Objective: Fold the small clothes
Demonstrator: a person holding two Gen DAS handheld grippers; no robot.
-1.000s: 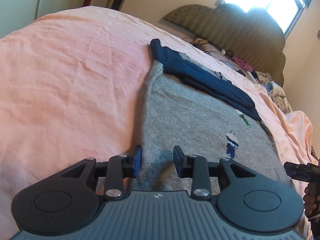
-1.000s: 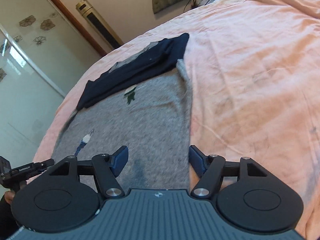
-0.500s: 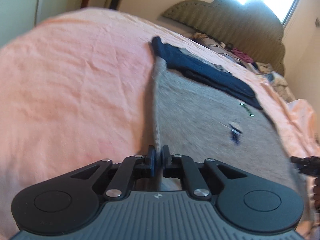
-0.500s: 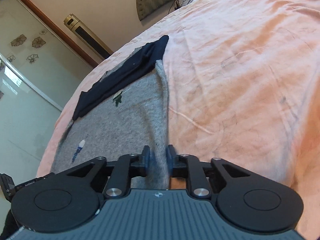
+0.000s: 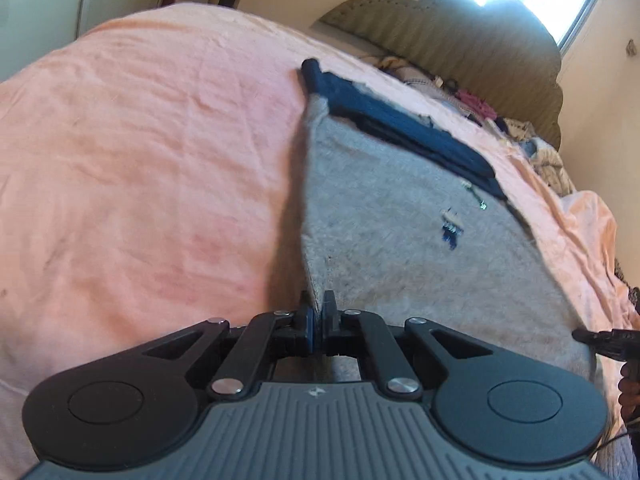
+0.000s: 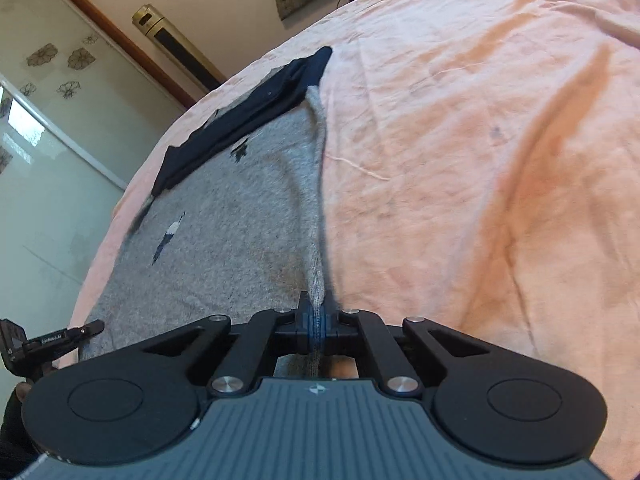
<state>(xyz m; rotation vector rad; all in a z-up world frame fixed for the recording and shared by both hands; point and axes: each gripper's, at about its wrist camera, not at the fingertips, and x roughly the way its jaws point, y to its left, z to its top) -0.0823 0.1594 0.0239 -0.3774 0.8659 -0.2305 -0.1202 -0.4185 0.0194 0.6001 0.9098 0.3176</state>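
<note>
Grey garment (image 5: 400,248) spread on pink bed (image 5: 140,160), frame centre, left claw (image 5: 318,320) just clamped on its near edge, right claw (image 6: 316,322) likewise clamped, navy folded part (image 6: 248,116) upper left.

Both grippers (image 5: 316,312) (image 6: 316,316) newly clamped on garment (image 5: 400,248).

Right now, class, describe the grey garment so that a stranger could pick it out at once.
Start at the big pink bedspread. Spread flat on it lies the grey knitted garment, its near corners pinched by both grippers. Unlike the navy piece across its far end, it is pale grey with small stitched motifs.
</note>
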